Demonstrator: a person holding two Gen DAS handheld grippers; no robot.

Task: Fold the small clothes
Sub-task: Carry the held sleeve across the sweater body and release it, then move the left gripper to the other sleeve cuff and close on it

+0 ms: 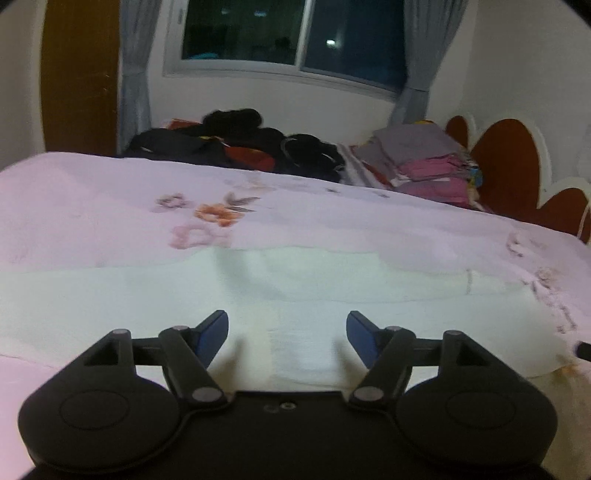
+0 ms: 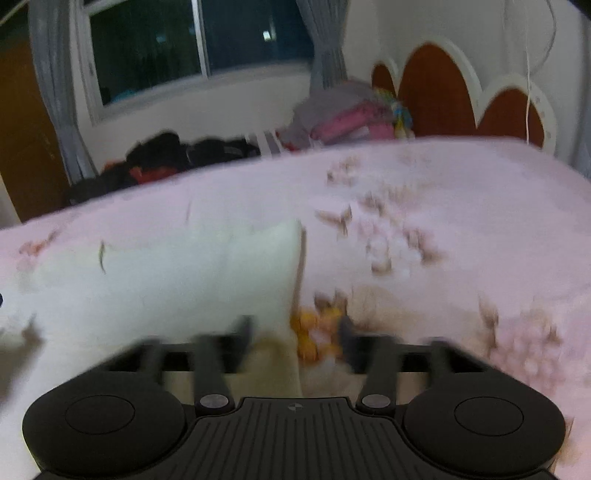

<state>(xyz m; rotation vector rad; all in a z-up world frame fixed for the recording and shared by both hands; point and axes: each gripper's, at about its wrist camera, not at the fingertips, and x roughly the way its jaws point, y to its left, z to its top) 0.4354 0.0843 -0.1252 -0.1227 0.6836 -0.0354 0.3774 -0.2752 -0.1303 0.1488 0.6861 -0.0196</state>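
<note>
At the bottom of the frame, the left tongs (image 1: 287, 338) stand apart over a pale cloth (image 1: 258, 288) spread flat on the bed (image 1: 92, 192). The right tongs (image 2: 295, 341), blurred, also stand apart above the cloth's right edge. Folded clothes (image 1: 424, 162) and dark clothes (image 1: 236, 144) lie beyond, under the window (image 1: 295, 33).

We note a pale pink bedsheet (image 1: 92, 206) with orange and mauve flower prints. The small garment (image 1: 295, 288) on it reads off-white. Left gripper (image 1: 287, 338): black body, blue finger pads (image 1: 210, 336). Folded stack (image 1: 432, 166) shows grey over pink. Headboard (image 1: 509, 166): reddish-brown scallops edged white. Curtains (image 1: 135, 74) grey.
</note>
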